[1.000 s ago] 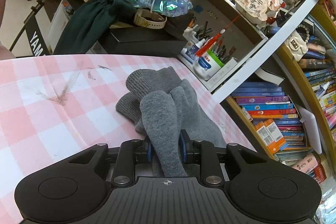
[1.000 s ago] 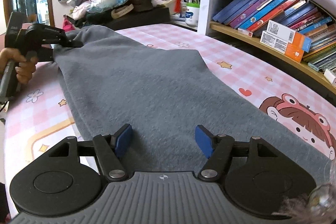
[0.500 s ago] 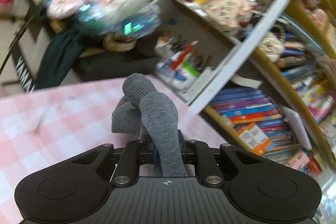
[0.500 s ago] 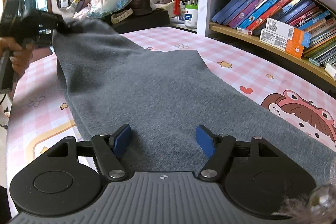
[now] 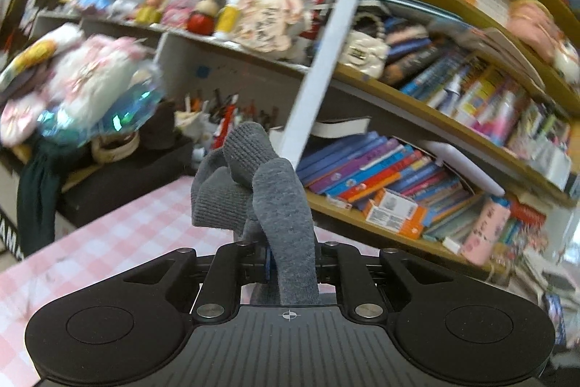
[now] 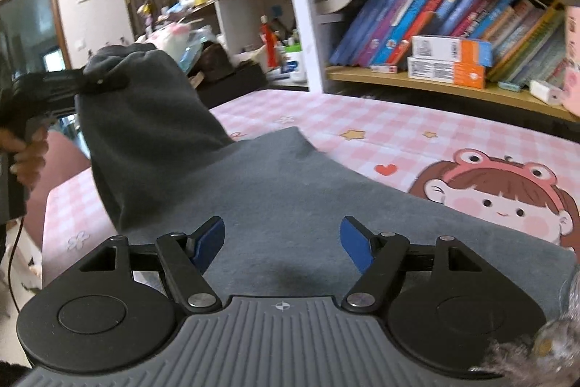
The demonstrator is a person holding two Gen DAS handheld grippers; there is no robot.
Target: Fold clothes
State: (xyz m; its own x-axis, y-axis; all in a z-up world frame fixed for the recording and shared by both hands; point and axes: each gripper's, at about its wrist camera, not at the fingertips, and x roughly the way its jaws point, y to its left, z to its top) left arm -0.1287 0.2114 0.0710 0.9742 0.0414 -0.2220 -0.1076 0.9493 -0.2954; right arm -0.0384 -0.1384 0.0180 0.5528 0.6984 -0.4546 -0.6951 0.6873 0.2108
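A grey knit garment (image 6: 290, 191) lies on the pink checked tablecloth (image 6: 398, 122). My left gripper (image 5: 291, 263) is shut on a bunched end of the garment (image 5: 279, 205) and holds it high above the table; in the right wrist view the left gripper (image 6: 87, 82) is at the left, with the cloth hanging from it. My right gripper (image 6: 282, 242) is open and empty, just over the near part of the garment, its blue pads (image 6: 208, 240) apart.
Shelves of books (image 6: 453, 28) run along the table's far side. A pen holder (image 5: 224, 118) and a pile of soft toys and bags (image 5: 90, 97) stand beyond the table's end. A cartoon girl print (image 6: 500, 191) is on the cloth at the right.
My left gripper has risen steeply with the garment's end, lifting that part off the table. My right gripper has stayed open and tilted up slightly.
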